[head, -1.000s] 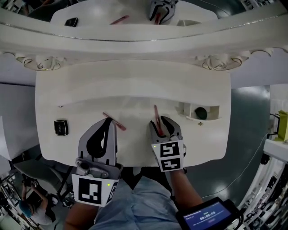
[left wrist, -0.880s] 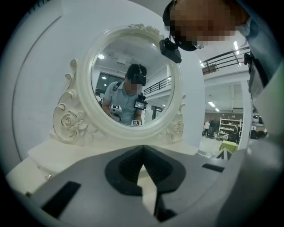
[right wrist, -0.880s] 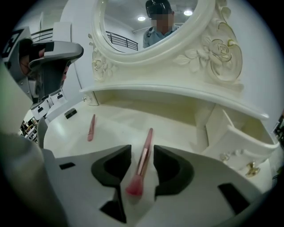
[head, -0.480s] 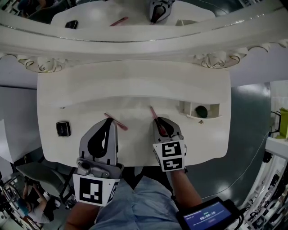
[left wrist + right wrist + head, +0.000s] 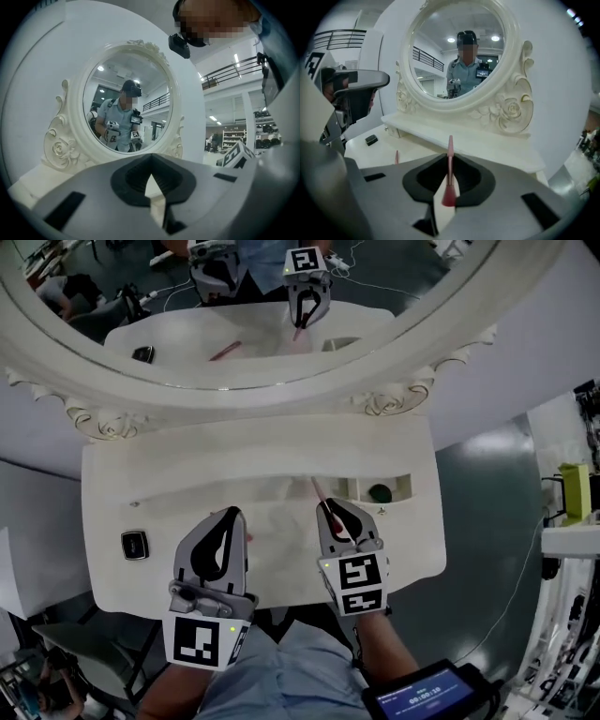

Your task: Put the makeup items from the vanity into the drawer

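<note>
Clamping narrowly, the right hand-held gripper [image 5: 449,158] holds a slim, tapered pink pencil [image 5: 450,176].

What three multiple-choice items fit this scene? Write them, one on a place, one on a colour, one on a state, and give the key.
1. Where is the black case?
A. on the vanity's left part
B. in the drawer
C. under the vanity

2. What colour is the pencil?
A. blue
B. pink
C. yellow

3. How is the right hand-held gripper?
A. open and empty
B. shut on the case
C. shut on the pencil

Key:
1 A: the case lies flat near the vanity's left edge in the head view.
2 B: it shows pink in the right gripper view.
3 C: its jaws have just been closing and pinch the pencil between them.
</note>
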### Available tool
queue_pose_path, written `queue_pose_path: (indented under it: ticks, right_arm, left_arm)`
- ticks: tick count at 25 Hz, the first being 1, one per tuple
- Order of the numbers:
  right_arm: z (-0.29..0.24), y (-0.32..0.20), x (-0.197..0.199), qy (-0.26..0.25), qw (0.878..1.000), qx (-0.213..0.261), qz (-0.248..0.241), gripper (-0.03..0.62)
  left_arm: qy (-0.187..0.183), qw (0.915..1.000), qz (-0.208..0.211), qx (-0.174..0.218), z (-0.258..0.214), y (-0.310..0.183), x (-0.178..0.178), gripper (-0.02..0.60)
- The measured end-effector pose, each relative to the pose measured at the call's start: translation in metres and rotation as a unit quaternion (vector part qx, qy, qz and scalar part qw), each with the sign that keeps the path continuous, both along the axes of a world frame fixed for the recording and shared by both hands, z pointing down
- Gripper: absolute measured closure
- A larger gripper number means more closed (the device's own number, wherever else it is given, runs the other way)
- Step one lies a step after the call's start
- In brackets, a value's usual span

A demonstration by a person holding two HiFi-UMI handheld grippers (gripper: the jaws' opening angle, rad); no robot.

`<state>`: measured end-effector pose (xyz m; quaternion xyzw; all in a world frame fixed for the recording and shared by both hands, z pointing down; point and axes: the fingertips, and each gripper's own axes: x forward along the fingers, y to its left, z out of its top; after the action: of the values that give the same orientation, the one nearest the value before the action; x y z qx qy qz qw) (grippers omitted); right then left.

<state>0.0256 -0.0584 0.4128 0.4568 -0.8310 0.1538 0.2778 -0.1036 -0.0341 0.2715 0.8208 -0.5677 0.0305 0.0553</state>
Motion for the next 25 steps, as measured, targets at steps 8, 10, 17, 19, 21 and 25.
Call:
queue_pose_path:
  ticks: [8, 10, 17, 19, 21, 25]
  right_arm:
    - [-0.021, -0.015, 0.054, 0.006, 1.000, 0.028, 0.012, 0.553]
    - [-0.019, -0.019, 0.070, 0.008, 1.000, 0.028, 0.005, 0.553]
    - [-0.008, -0.021, 0.111, 0.020, 0.998, 0.019, -0.065, 0.553]
    - [-0.005, -0.022, 0.122, 0.019, 0.996, 0.018, -0.087, 0.552]
    - [-0.001, -0.022, 0.131, 0.021, 0.994, 0.010, -0.110, 0.553]
    - [0.015, -0.021, 0.146, 0.039, 0.987, -0.019, -0.155, 0.551]
  left_arm:
    - [0.000, 0.9996, 0.008, 0.026, -0.011, -0.007, 0.035, 0.583]
    - [-0.001, 0.9996, 0.004, 0.029, -0.012, -0.011, 0.050, 0.583]
    - [-0.002, 0.9995, -0.004, 0.031, -0.011, -0.018, 0.112, 0.583]
    - [-0.001, 0.9996, -0.010, 0.027, -0.009, -0.019, 0.127, 0.583]
    - [0.003, 0.9997, -0.018, 0.017, -0.005, -0.021, 0.140, 0.583]
    - [0.024, 0.9990, -0.037, -0.009, 0.006, -0.026, 0.162, 0.583]
